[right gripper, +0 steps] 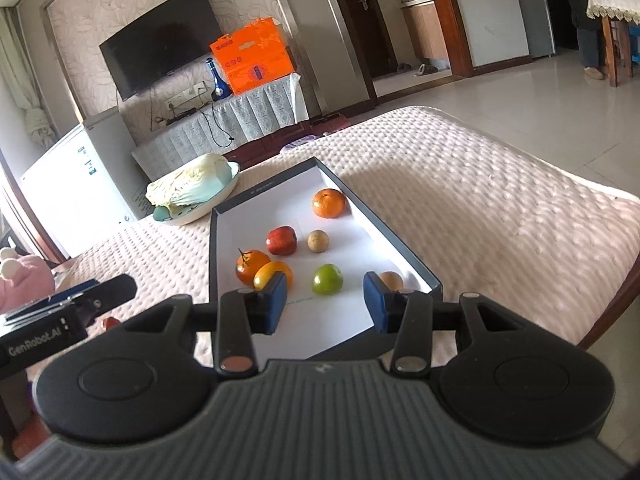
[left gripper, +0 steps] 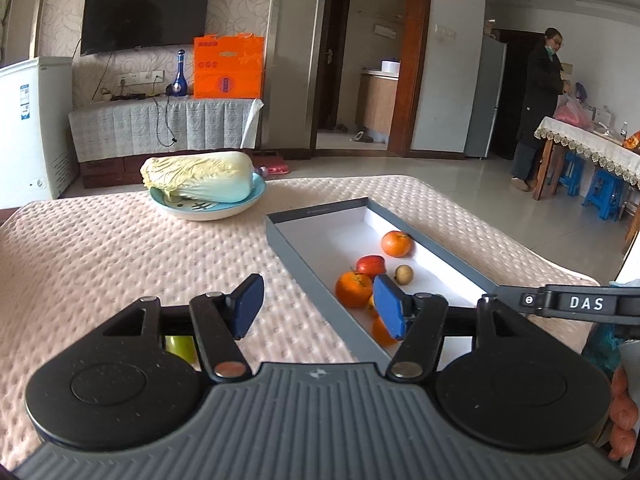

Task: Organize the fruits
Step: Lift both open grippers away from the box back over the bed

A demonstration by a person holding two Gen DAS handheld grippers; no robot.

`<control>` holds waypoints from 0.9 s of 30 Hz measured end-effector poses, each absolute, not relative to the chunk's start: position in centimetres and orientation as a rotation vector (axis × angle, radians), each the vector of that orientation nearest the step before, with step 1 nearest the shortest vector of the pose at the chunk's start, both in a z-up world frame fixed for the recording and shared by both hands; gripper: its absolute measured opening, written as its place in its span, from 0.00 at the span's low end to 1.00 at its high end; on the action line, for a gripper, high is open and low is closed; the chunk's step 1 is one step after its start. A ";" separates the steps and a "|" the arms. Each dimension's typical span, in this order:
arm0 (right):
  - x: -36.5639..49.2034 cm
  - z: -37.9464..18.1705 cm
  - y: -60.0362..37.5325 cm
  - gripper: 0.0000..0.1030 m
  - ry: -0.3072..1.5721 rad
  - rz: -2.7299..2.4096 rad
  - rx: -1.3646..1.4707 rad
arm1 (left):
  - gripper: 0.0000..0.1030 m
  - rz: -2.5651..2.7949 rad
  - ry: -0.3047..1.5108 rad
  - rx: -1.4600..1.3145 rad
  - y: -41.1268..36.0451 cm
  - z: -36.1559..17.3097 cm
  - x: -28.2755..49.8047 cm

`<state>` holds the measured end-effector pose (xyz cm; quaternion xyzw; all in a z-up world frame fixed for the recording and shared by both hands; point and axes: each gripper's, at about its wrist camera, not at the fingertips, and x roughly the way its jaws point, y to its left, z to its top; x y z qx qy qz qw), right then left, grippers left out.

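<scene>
A grey box lid with a white inside (right gripper: 344, 312) (left gripper: 320, 236) lies on the pink padded table. In it are a far orange (right gripper: 328, 203) (left gripper: 396, 243), a red apple (right gripper: 282, 240) (left gripper: 371, 265), a small brown fruit (right gripper: 318, 241) (left gripper: 403, 273), a stemmed orange (right gripper: 251, 266) (left gripper: 353, 289), a yellow-orange fruit (right gripper: 274, 273), a green fruit (right gripper: 327, 279) and a tan fruit (right gripper: 391, 280). My right gripper (right gripper: 326, 307) is open and empty over the box's near end. My left gripper (left gripper: 320, 306) is open and empty over the box's left rim.
A napa cabbage (left gripper: 200, 176) (right gripper: 188, 184) lies in a blue-rimmed bowl (left gripper: 208, 208) at the far left of the table. A green object (left gripper: 178, 346) shows under the left gripper. A net bag of oranges (left gripper: 624, 412) hangs at the right edge. A person (left gripper: 540, 104) stands by another table.
</scene>
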<state>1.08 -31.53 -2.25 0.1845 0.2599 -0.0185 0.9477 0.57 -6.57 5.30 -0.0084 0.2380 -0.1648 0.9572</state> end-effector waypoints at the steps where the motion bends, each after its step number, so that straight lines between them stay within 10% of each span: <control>1: 1.1 -2.3 -31.6 0.43 0.532 -0.039 0.380 | 0.65 -0.330 0.487 -0.022 -6.5 5.2 0.7; 27: 1.9 -3.2 -30.8 0.44 0.586 -0.033 0.347 | 0.65 -0.336 0.489 -0.061 -5.9 5.5 0.9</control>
